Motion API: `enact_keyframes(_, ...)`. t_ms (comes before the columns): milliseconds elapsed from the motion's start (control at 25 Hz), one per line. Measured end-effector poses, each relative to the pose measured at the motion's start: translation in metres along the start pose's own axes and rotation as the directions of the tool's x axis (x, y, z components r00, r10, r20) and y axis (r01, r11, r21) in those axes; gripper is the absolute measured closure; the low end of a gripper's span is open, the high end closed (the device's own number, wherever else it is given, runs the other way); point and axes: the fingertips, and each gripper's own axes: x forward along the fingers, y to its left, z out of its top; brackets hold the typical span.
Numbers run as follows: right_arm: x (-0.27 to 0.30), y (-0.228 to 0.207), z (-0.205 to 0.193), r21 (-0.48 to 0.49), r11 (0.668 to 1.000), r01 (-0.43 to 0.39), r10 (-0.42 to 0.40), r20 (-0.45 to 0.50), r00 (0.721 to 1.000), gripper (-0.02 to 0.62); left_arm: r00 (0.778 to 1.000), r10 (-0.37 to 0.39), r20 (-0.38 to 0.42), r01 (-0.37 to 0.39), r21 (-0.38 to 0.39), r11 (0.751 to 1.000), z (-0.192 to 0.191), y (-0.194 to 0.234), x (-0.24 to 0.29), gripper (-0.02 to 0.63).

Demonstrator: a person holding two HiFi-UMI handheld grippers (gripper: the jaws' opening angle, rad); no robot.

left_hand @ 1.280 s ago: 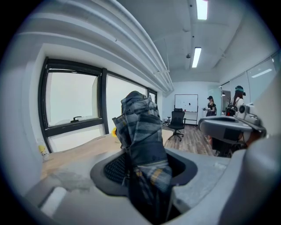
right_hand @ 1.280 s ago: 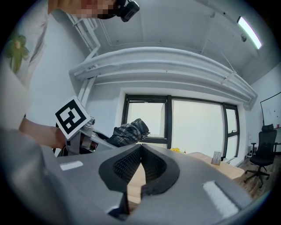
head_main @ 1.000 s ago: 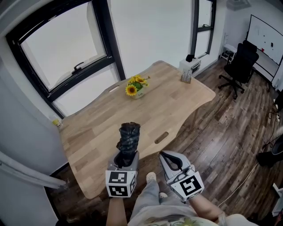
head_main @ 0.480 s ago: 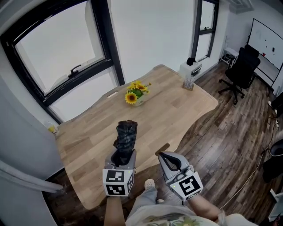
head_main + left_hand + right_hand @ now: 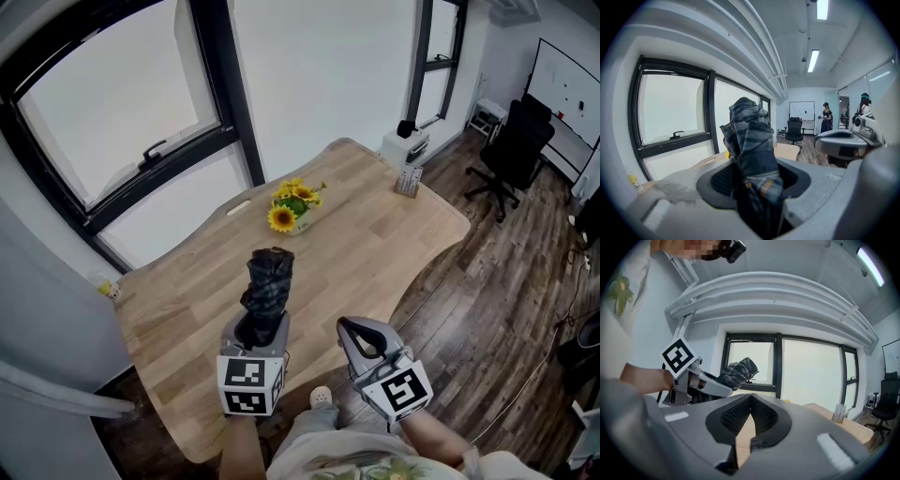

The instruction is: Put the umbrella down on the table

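Nearest us in the head view: our legs and one light shoe (image 5: 321,399) on the dark wood floor (image 5: 487,309), just off the table's near edge

Left hand-held gripper (image 5: 263,334) is clamped on the folded umbrella (image 5: 269,283). The umbrella is a dark plaid bundle, sticking up and forward out of the jaws. In the left gripper view we see the umbrella (image 5: 752,157) filling the gap, both jaws pressing on the cloth. It's in the air, not on the table; in the head view it overlaps the near part of the top

Right hand-held gripper (image 5: 353,330) sits just beside the left one, not touching it, carrying nothing. In the right gripper view its jaws meet at the tips, with only a thin slit lower down and table wood showing through. That view also catches the left hand-held gripper (image 5: 701,383) and the umbrella (image 5: 737,371) side-on against the window

Beyond that we have the light wood table (image 5: 375,244), with a wavy outline. Mid-table, towards the window, there's a small pot of sunflowers (image 5: 294,201). At the far corner we see a white box (image 5: 405,145) with a dark item on top, and a small holder (image 5: 408,182) just beside it. Black-framed window (image 5: 112,103) behind the table. Furthest out, to the right: black office chair (image 5: 511,141) and a whiteboard (image 5: 565,80) on the wall
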Motion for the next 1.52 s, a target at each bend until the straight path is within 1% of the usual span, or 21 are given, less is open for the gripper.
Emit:
enact_keyframes(240, 0.028, -0.006, 0.001, -0.01, 1.0, 0.028, -0.028, -0.009, 1.0, 0.595, 1.0, -0.025, 0.01, 0.024, 0.033, 0.999, 0.011, 0.025, 0.019, 0.383)
enact_keyframes(440, 0.042, -0.007, -0.002, -0.013, 0.998, 0.059, -0.06, -0.009, 0.998, 0.595, 0.999, -0.04, 0.013, 0.039, 0.069, 0.997, 0.013, 0.043, 0.029, 0.383)
enact_keyframes(680, 0.05, -0.017, -0.003, -0.024, 0.996, 0.088, -0.088, -0.024, 0.996, 0.595, 0.999, -0.037, 0.013, 0.035, 0.141, 0.989, 0.019, 0.057, 0.03, 0.383)
enact_keyframes(1080, 0.073, -0.022, 0.002, -0.034, 0.997, 0.074, -0.074, -0.008, 0.997, 0.595, 0.999, -0.033, 0.018, 0.029, 0.212, 0.977, 0.033, 0.072, 0.042, 0.383)
enact_keyframes(1240, 0.08, -0.028, 0.004, -0.032, 0.997, 0.076, -0.076, -0.003, 0.997, 0.595, 0.999, -0.051, -0.007, 0.052, 0.215, 0.975, 0.034, 0.076, 0.049, 0.382)
enact_keyframes(1400, 0.089, -0.035, 0.005, -0.034, 0.996, 0.079, -0.079, 0.003, 0.997, 0.595, 0.997, -0.066, -0.045, 0.075, 0.25, 0.965, 0.032, 0.079, 0.061, 0.382)
enact_keyframes(1520, 0.094, -0.039, 0.003, -0.04, 0.996, 0.075, -0.075, 0.0, 0.997, 0.595, 0.993, -0.086, -0.077, 0.103, 0.263, 0.959, 0.027, 0.079, 0.071, 0.382)
